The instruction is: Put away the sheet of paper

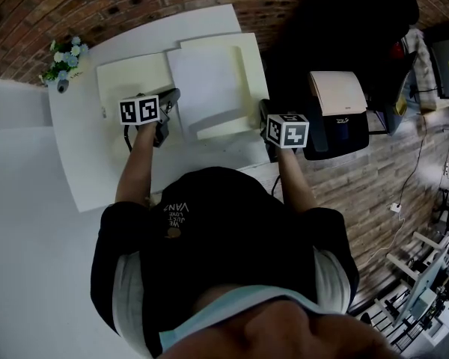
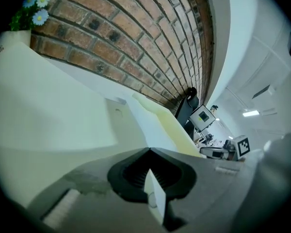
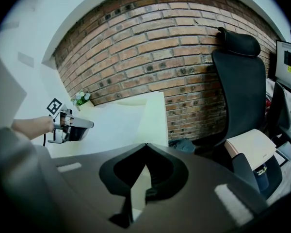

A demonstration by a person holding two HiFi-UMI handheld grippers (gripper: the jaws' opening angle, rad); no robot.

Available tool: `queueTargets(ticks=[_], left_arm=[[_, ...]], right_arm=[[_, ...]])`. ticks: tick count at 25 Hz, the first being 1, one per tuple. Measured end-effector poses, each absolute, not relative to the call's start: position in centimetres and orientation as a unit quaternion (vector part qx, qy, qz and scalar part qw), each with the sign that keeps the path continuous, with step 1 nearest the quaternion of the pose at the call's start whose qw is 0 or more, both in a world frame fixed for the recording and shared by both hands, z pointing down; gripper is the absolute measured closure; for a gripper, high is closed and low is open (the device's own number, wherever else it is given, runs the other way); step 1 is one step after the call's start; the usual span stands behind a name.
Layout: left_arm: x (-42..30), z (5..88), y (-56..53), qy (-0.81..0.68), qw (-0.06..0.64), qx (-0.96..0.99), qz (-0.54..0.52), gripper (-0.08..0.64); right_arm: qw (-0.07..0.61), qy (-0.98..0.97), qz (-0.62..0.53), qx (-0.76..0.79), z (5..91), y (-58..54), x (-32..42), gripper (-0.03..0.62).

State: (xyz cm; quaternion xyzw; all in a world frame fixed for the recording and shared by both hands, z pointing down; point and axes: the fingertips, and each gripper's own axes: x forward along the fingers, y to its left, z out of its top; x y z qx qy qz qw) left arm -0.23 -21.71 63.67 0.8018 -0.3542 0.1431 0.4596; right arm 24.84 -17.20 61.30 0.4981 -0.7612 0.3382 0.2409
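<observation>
sheet of paper [image 1: 206, 88]: flat on open cream folder [image 1: 131, 77], between the tongs
left gripper [image 1: 172, 96]: jaws together, beside sheet's left edge
right gripper [image 1: 263, 109]: jaws together, beside folder's right edge

In front of me the sheet of paper [image 1: 207, 84], plain white, lies flat and slightly skewed over the right half of an open cream folder [image 1: 256, 69] on the tabletop [image 1: 82, 163]. The left half of the folder is uncovered.
</observation>
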Motion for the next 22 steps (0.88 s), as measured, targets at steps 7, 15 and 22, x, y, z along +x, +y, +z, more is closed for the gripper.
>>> queueTargets(ticks=[7, 15, 22], left_arm=[[1.5, 63.8, -21.9, -0.346, 0.465, 0.804, 0.137, 0.560], [3.0, 64.2, -22.2, -0.340, 0.469, 0.804, 0.136, 0.560], [4.1, 64.5, -22.2, -0.334, 0.478, 0.801, 0.136, 0.560]], right_arm=[[0.239, -0.764, 0.338, 0.495, 61.2, -17.1, 24.9, 0.592], [0.236, -0.768, 0.342, 0.487, 61.4, -17.1, 24.8, 0.592], [0.236, -0.769, 0.340, 0.486, 61.0, -17.1, 24.7, 0.592]])
